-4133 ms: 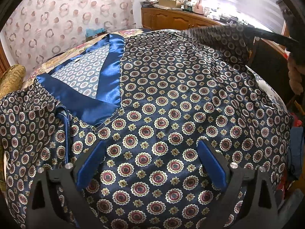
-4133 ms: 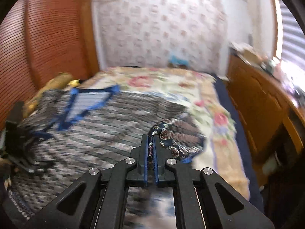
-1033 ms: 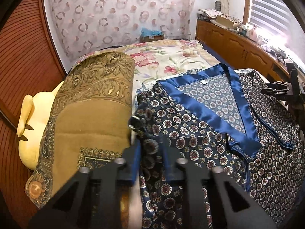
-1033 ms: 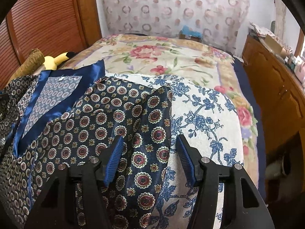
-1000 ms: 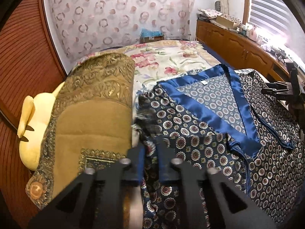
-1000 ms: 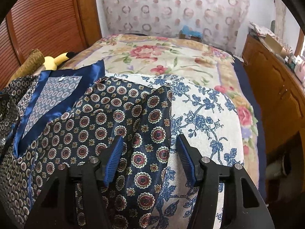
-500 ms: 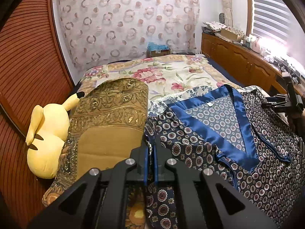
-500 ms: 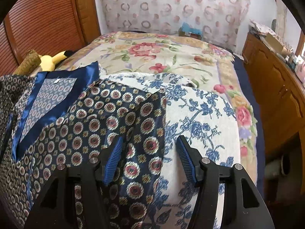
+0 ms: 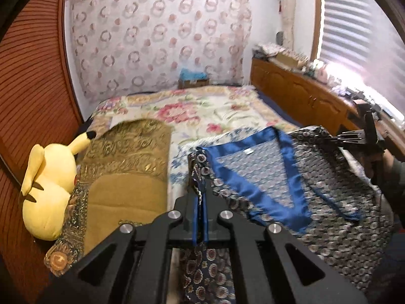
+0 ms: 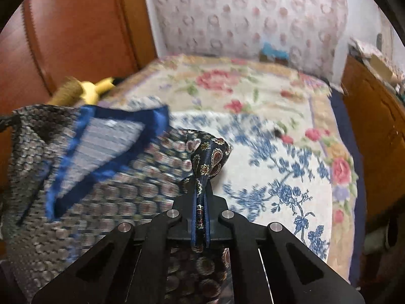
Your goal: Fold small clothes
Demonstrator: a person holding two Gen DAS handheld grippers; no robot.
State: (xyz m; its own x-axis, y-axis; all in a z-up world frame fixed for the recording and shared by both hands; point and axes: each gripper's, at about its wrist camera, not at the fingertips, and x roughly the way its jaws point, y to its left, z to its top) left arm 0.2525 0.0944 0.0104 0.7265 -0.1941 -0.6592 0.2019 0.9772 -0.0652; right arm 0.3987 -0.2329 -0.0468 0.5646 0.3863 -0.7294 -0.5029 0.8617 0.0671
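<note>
**Operator:** Report the state of each claw and the location of the garment.

**Inspector:** The left claw [image 9: 200, 202] is clamped on one shoulder edge of the patterned pyjama top [image 9: 329, 202]; cloth is pinched between its blue pads and hangs below them. The right claw [image 10: 201, 212] is clamped on the opposite shoulder fold, with a bunch of fabric standing up past the pads. The top hangs stretched between the two claws over the bed [image 9: 202, 106], with its satin blue collar [image 9: 253, 149] facing up and its lower part in the near foreground.

**Operator:** Why grip at the shoulders?

**Inspector:** In my judgement, two matched grip points keep the top taut and square, so it can be laid or folded without bunching. Motion blur across the fabric indicates that the garment is in motion.

**Operator:** State any obstructions.

**Inspector:** A gold patterned cushion [image 9: 121, 177] and a yellow plush toy [image 9: 48, 185] lie to the left of the garment. A blue floral cloth [image 10: 278, 177] lies under and to the right of it. Keep the sleeve on the left side away from the cushion during lowering.
</note>
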